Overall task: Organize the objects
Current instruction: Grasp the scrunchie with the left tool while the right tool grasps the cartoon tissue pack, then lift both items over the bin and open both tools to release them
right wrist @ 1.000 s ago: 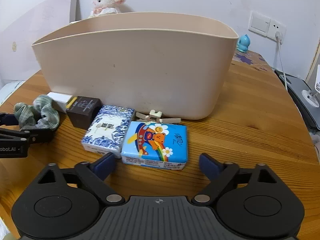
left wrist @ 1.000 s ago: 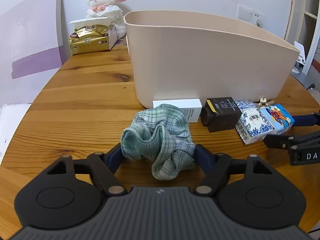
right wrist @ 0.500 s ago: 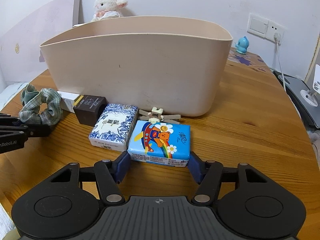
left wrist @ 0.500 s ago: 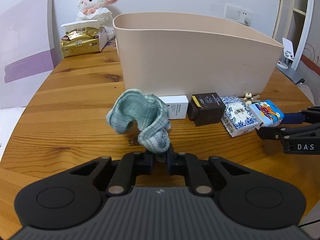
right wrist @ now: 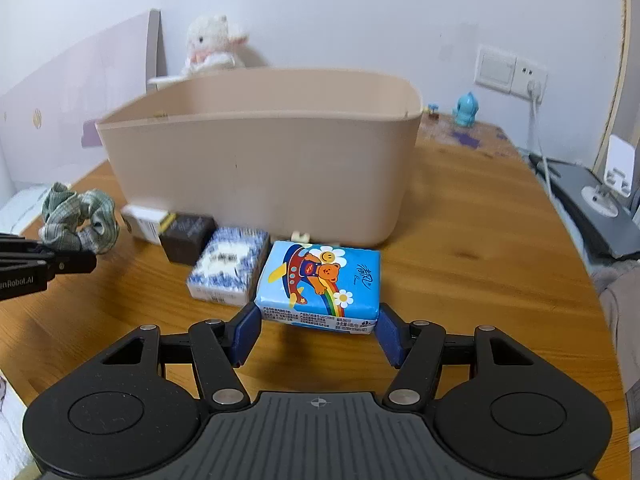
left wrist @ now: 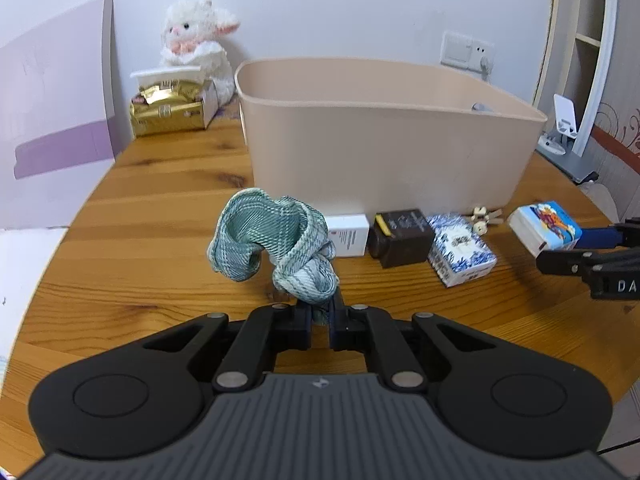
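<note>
My left gripper [left wrist: 319,312] is shut on a green plaid scrunchie [left wrist: 276,246] and holds it above the wooden table [left wrist: 152,220], in front of the beige bin [left wrist: 384,152]. My right gripper [right wrist: 318,330] is shut on a blue cartoon tissue pack [right wrist: 320,284], lifted off the table before the bin [right wrist: 264,168]. The pack also shows at the right of the left wrist view [left wrist: 546,228]. A white box [left wrist: 350,234], a dark brown box [left wrist: 402,236] and a blue-and-white tissue pack [left wrist: 460,252] lie along the bin's front wall.
A small wooden toy [left wrist: 484,216] lies by the bin's base. A gold tissue box [left wrist: 172,106] and a white plush lamb [left wrist: 196,40] sit at the back left. A blue figurine [right wrist: 466,110] and a grey device [right wrist: 596,208] stand at the right.
My left gripper closed on the scrunchie and lifted it. My right gripper closed on the cartoon tissue pack and raised it off the table.
</note>
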